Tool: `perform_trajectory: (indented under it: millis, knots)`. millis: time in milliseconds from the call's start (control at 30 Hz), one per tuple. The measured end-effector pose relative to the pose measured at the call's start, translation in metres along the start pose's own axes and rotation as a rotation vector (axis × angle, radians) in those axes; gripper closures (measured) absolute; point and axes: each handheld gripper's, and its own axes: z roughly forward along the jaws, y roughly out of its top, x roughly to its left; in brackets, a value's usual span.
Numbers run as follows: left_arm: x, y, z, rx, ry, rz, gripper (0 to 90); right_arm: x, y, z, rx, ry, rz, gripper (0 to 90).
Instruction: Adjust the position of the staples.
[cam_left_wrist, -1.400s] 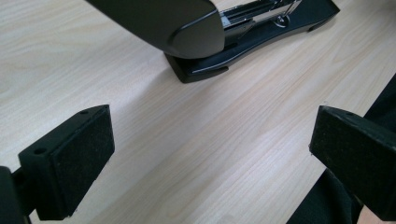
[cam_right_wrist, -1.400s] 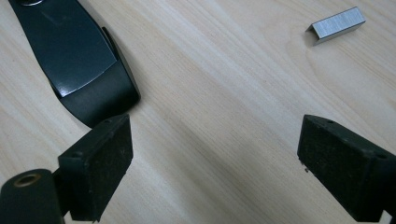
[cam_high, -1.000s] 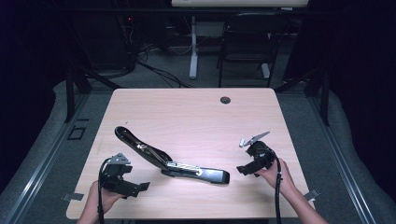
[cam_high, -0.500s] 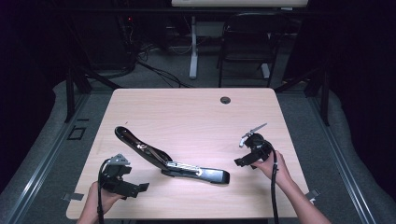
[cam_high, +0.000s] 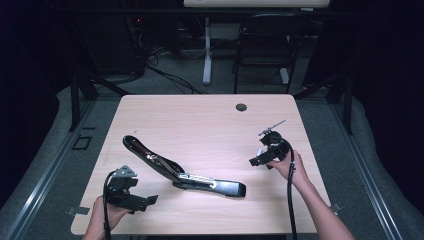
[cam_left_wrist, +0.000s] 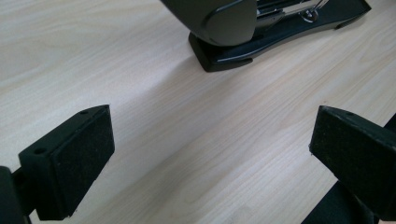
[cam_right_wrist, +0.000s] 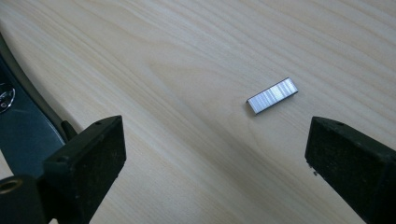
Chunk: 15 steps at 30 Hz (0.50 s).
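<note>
Wood table (cam_high: 200, 120), open stapler (cam_high: 182, 172), staple strip (cam_right_wrist: 272, 95)

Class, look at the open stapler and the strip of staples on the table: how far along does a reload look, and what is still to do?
Done: the stapler lies hinged open on the table. In hand: nothing; the left gripper and right gripper are both open, the right one facing the staple strip. Left, probably: pick up the strip, load it, close the stapler.
</note>
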Motion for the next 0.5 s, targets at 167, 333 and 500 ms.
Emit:
perform_trajectory:
  millis: [167, 333, 500]
  knots:
    - [0.002, 0.000, 0.002, 0.012, 0.005, -0.009, 0.0, -0.006, 0.012, 0.002, 0.050, -0.028, 0.036, 4.7]
    - [0.001, 0.001, 0.002, 0.007, -0.004, -0.006, 0.0, -0.009, 0.024, 0.005, 0.053, -0.023, 0.054, 4.7]
    - [0.001, 0.003, 0.003, 0.011, -0.005, 0.005, 0.0, -0.010, 0.031, 0.009, 0.070, -0.027, 0.069, 10.9]
